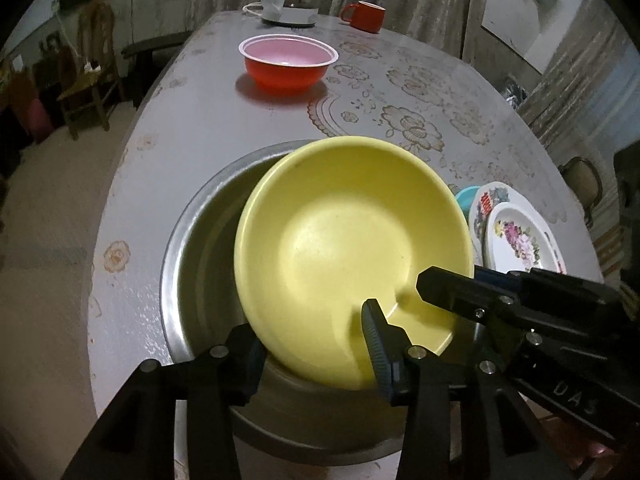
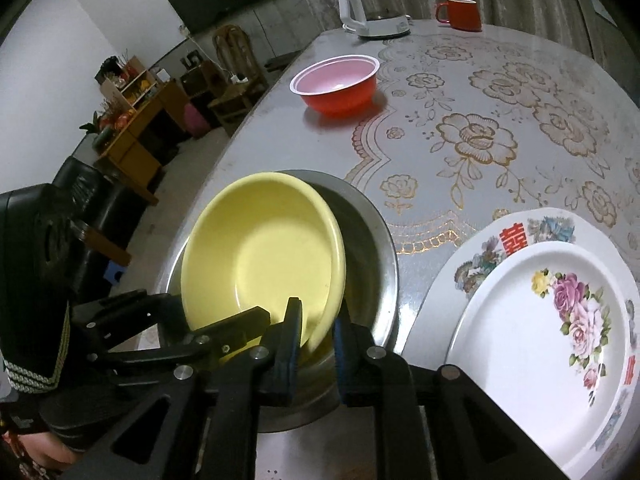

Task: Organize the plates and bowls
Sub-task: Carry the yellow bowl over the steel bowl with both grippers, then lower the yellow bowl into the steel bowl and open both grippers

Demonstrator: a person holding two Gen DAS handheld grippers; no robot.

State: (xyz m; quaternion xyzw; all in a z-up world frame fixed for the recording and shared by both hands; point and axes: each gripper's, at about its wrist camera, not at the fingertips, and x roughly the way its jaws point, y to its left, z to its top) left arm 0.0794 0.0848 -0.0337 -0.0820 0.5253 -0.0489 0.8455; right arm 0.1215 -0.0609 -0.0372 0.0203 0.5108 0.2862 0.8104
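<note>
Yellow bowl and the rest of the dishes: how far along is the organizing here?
Roughly midway. Done: two floral plates lie stacked. In hand: the yellow bowl sits tilted in the steel basin, its rim between the fingers of both the right tongs and the left tongs. Left: the red bowl stands apart farther up the table.

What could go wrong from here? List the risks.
1. The right gripper pinches only the rim of the tilted yellow bowl; it may slip and clatter into the steel bowl.
2. The steel bowl sits close to the table edge; a sideways tug might push it off.
3. The floral plates lie close on the right; a wide swing could hit them.
</note>
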